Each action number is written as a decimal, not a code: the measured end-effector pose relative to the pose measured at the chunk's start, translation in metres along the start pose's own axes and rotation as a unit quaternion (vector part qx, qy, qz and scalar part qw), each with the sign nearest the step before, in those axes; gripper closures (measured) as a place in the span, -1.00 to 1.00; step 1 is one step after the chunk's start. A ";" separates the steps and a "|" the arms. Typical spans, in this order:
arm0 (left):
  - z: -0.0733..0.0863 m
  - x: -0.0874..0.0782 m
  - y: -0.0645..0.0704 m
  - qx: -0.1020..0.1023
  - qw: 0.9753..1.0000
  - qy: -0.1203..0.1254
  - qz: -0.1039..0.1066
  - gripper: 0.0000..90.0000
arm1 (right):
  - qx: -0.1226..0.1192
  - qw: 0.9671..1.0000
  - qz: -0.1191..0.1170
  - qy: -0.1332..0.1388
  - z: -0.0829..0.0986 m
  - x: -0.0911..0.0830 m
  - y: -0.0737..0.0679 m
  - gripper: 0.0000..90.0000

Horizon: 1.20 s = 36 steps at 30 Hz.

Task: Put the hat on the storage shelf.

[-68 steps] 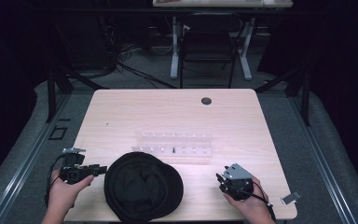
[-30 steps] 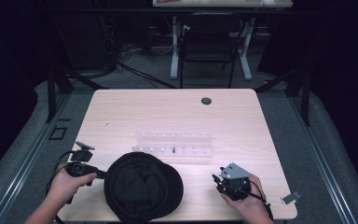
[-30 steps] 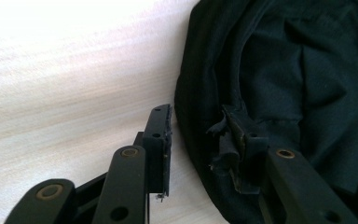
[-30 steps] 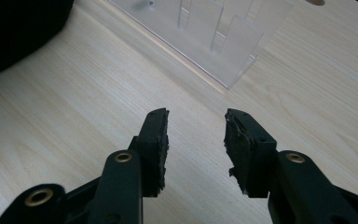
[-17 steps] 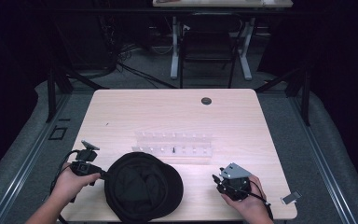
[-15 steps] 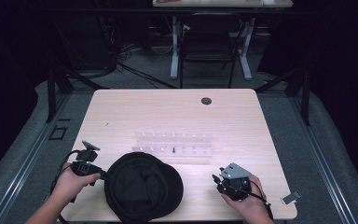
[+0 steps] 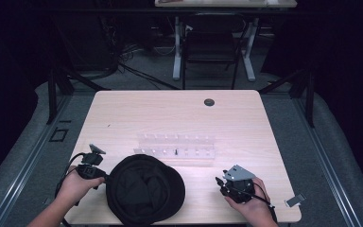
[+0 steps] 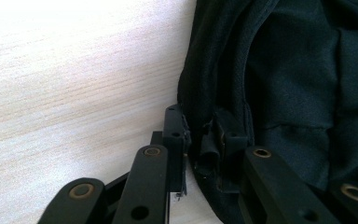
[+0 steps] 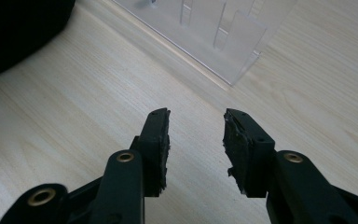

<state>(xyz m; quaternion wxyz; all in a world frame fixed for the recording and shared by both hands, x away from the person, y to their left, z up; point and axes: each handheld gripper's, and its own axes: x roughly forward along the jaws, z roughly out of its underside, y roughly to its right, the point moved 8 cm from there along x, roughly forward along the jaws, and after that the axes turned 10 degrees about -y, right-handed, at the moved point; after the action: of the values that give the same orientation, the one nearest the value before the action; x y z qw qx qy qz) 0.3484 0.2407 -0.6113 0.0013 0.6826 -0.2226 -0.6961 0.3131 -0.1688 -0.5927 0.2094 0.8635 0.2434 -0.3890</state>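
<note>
Black fabric cap (image 7: pixel 145 189), round and crumpled, low centre of the high view on pale wood table (image 7: pixel 179 118), its edge pinched between nearly closed jaws of left gripper (image 8: pixel 200 140); right gripper (image 9: pixel 196 140) lower right, jaws apart and empty, beside clear plastic rack (image 7: pixel 177 146), contents indistinct.

Room dark around a brightly lit table (image 7: pixel 137 113); high view soft. Black cap (image 8: pixel 298 70) shows little detail; table glare upper left.

Matt black cloth cap (image 7: pixel 145 189), pale wood-grain table (image 7: pixel 170 113), clear glossy plastic rack (image 7: pixel 176 145).
</note>
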 end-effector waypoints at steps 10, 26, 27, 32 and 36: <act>-0.001 -0.003 0.002 -0.007 1.000 -0.003 0.005 0.81 | -0.001 1.000 -0.001 -0.001 0.000 0.000 0.000 0.34; 0.001 -0.019 0.007 -0.042 0.997 -0.007 0.063 0.88 | 0.004 1.000 -0.003 0.004 0.000 0.000 0.001 0.34; 0.001 -0.019 0.007 -0.042 0.997 -0.007 0.063 0.88 | 0.004 1.000 -0.003 0.004 0.000 0.000 0.001 0.34; 0.002 -0.031 0.012 -0.049 0.995 -0.004 0.086 0.88 | 0.006 1.000 -0.004 0.003 0.001 0.000 0.001 0.34; 0.001 -0.038 0.015 -0.051 0.994 0.002 0.097 0.88 | 0.005 1.000 -0.003 0.001 0.001 0.000 0.002 0.34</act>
<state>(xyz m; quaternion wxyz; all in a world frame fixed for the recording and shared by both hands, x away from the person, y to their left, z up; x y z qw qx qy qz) 0.3453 0.2390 -0.5703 0.1044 0.6579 -0.2517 -0.7021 0.3135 -0.1706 -0.5932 0.2035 0.8640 0.2446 -0.3902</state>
